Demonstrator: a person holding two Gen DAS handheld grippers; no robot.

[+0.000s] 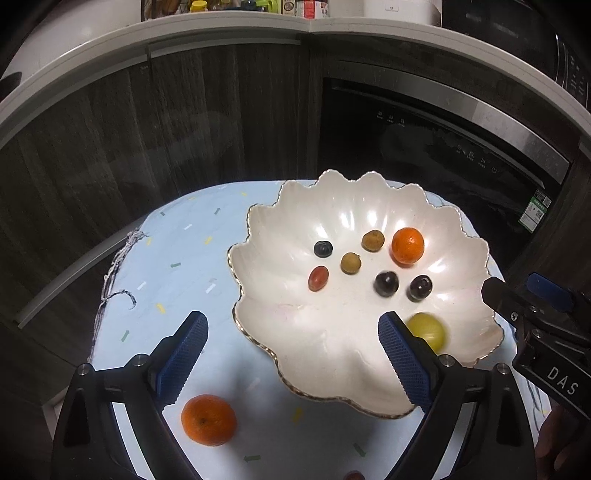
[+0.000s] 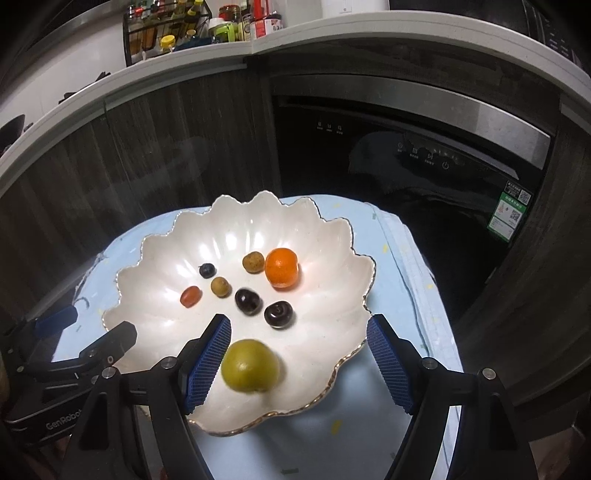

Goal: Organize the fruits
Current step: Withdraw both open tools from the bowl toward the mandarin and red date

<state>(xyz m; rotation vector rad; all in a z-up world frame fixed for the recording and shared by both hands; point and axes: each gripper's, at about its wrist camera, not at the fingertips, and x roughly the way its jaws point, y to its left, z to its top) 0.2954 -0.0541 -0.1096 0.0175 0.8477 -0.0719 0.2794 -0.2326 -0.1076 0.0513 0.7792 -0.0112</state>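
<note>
A white scalloped bowl (image 1: 332, 354) (image 2: 155, 258) stands on a light blue cloth. It holds an orange (image 1: 407, 245) (image 2: 282, 267), two tan fruits, a red one, a blueberry, two dark fruits and a blurred green fruit (image 1: 428, 330) (image 2: 250, 365). My right gripper (image 2: 297, 363) is open above the bowl's near edge, with the green fruit between its fingers and apart from the pads. My left gripper (image 1: 293, 365) is open over the bowl's left rim. A second orange (image 1: 208, 420) lies on the cloth by its left finger (image 1: 181, 363).
The small table (image 1: 177, 258) has a frayed left edge, with dark cabinets and a black appliance (image 1: 443, 147) behind. A counter above carries bottles (image 2: 177, 26). A dark fruit (image 1: 354, 475) shows at the bottom edge. The right gripper's body (image 1: 546, 332) is at the far right.
</note>
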